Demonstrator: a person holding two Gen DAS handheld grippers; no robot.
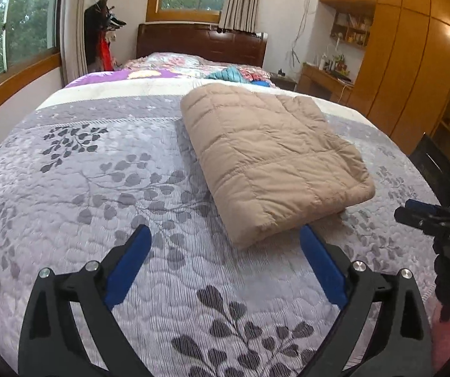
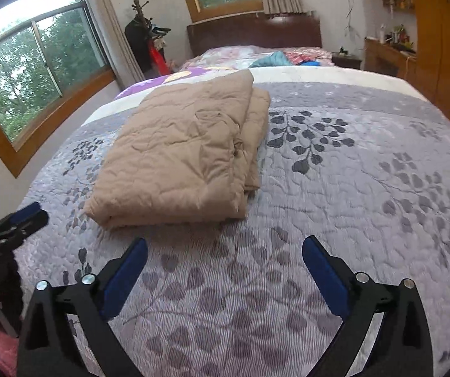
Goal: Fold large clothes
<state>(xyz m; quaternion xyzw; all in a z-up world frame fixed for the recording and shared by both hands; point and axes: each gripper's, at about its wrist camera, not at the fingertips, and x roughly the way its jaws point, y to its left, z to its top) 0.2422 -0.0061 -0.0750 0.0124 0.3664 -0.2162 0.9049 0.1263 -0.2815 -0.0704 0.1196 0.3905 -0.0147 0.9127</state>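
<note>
Beige quilted garment (image 1: pixel 272 157) lies folded on the grey leaf-patterned bedspread (image 1: pixel 99 188); left gripper (image 1: pixel 225 245) and right gripper (image 2: pixel 225 251) hover just before it, jaws spread wide, empty

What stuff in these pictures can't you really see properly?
- Folded tan garment: what kind of clothing it is; both views show only the quilted outside, the folds hide the rest.
- Clothes heap near the headboard: too small and far in both views.
- Shelf items: too small, left wrist view.
- Right tongs: cut off by the frame's edge, left wrist view.
</note>
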